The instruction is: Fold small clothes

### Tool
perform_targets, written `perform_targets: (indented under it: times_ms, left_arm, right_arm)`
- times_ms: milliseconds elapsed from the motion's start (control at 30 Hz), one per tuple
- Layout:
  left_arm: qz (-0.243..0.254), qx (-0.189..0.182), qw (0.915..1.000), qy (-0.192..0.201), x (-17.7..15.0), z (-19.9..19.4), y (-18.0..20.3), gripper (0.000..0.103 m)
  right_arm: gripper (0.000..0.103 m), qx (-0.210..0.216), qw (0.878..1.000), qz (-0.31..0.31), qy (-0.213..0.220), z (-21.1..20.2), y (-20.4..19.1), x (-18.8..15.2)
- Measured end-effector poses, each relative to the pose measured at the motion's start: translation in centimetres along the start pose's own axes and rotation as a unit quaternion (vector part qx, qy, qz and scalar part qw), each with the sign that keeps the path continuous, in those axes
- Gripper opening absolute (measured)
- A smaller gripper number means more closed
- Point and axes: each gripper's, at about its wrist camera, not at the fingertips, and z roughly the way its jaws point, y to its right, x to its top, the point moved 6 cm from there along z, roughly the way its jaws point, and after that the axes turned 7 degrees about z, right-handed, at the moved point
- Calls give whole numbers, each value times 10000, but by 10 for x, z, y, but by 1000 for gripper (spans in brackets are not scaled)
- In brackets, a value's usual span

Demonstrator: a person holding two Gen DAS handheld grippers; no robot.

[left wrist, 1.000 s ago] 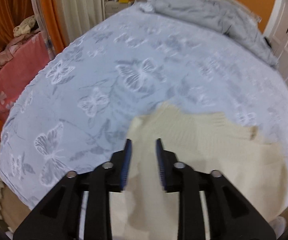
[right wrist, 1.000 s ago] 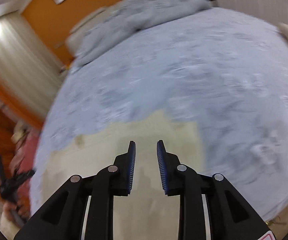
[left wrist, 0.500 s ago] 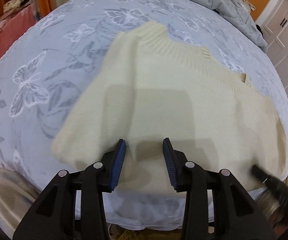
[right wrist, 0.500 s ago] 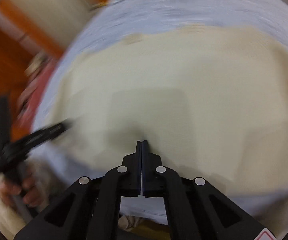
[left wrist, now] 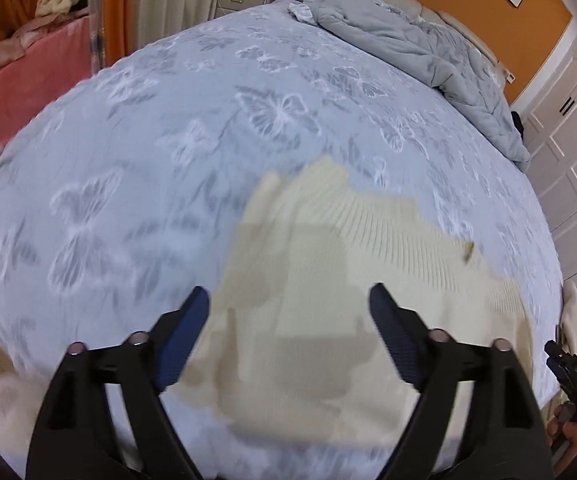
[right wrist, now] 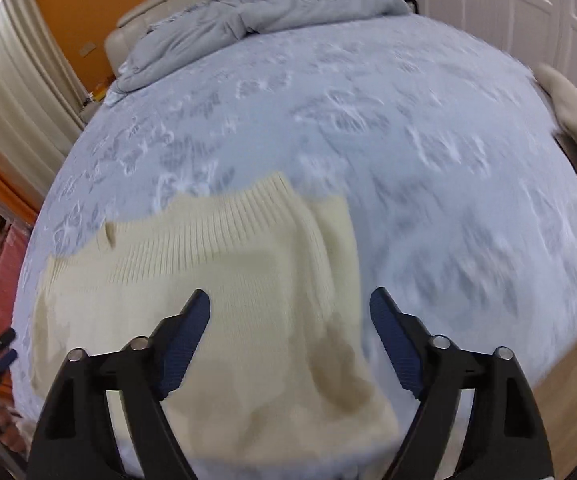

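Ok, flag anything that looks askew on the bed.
The cream sweater lies flat on the butterfly bedspread, but its right edge is doubled over unevenly. The grey duvet is bunched at the headboard. Both grippers are open.

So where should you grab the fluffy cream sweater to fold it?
Probably at its near corners. The cream sweater lies flat on the butterfly bedspread, ribbed collar at the far side. The right hand-held gripper hangs open above its right part, the left hand-held gripper open above its left. Come down from above and pinch the near edge, one layer thick.
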Motion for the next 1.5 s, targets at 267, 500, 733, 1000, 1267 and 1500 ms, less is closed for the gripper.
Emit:
perform_targets:
  times_ms: [267,500,733,1000,1267,1500]
  left_arm:
    - [-42,457,9946,-935,19,83,-7,11]
    - [122,615,9923,-1068,21,97,-15,14]
    - [302,654,9961,-508,33,54,5,15]
    - [582,163,9966,-568,-21,33,67,19]
    - [621,520,9938,-767,-49,47,23,23]
    - [389,294,9964,-690,-50,44,2,21]
  right_arm:
    - [9,424,9969,380,-541,53,-9,6]
    - [5,266,9927,780,-882,82,38,-5]
    - [19,484,9985,89,247,-4,-24,6]
    - [19,1750,9676,-1560,-937,10,-198,-118]
    - [0,486,9937,-699,-726,34,-91,-89]
    - [0,172,9979,358,-507,5,1,-61]
